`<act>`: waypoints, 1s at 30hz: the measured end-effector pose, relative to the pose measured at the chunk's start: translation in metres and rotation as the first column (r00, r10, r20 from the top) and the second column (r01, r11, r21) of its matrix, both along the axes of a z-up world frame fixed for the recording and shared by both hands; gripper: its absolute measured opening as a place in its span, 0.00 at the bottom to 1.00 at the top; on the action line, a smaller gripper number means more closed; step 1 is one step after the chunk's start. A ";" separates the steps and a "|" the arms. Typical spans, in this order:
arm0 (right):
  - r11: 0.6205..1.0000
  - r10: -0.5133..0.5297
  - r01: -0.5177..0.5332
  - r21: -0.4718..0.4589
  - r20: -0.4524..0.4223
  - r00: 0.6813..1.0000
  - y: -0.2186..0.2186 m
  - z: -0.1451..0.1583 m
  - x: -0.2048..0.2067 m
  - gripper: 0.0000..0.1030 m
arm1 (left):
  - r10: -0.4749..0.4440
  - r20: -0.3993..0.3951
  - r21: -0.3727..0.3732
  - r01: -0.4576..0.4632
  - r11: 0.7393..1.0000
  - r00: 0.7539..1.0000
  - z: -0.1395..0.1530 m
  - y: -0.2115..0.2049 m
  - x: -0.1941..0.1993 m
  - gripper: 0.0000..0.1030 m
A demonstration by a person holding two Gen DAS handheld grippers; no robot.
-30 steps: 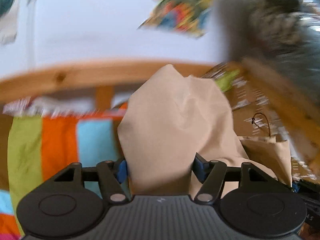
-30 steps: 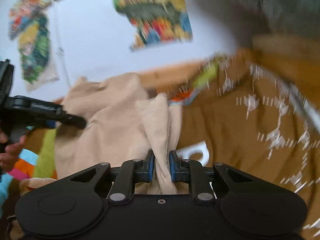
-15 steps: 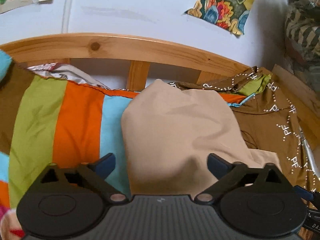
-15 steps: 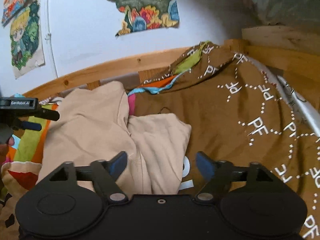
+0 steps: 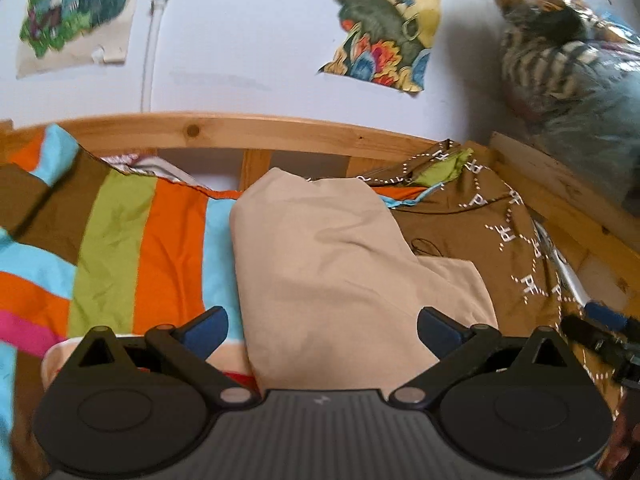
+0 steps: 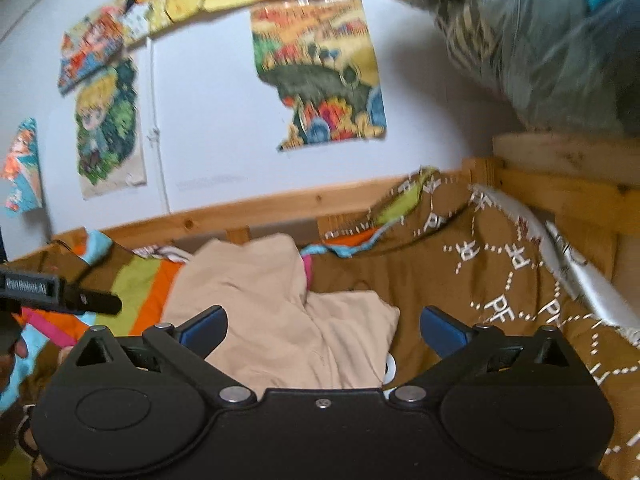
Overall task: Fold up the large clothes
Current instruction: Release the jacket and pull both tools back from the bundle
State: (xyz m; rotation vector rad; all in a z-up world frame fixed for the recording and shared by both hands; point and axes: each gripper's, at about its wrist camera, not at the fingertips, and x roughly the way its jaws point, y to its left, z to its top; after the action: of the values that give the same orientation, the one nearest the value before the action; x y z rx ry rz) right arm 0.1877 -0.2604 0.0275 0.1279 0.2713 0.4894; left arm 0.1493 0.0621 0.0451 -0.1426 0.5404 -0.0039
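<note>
A beige garment point(image 5: 332, 264) is lying loosely folded and rumpled on the bed, its left part resting on the striped blanket point(image 5: 120, 240), its right part on the brown patterned cover point(image 5: 516, 248).

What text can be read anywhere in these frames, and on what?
"PF": white dotted letters repeated across the brown blanket, also seen in the left view.
Label on the left gripper: blurred, unreadable.
Wall posters: pictures only, no legible words.
Beige garment: no text.
</note>
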 end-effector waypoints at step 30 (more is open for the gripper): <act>0.997 0.061 -0.063 -0.044 -0.048 0.997 -0.021 -0.023 -0.146 0.99 | 0.049 0.043 0.072 -0.052 0.996 0.998 -0.042 -0.035 -0.154 0.99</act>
State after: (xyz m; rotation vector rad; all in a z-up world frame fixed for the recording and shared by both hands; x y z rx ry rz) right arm 0.0413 -0.2815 0.0040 0.0864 0.3327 0.5419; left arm -0.0049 0.0269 0.0029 -0.0848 0.4946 0.0621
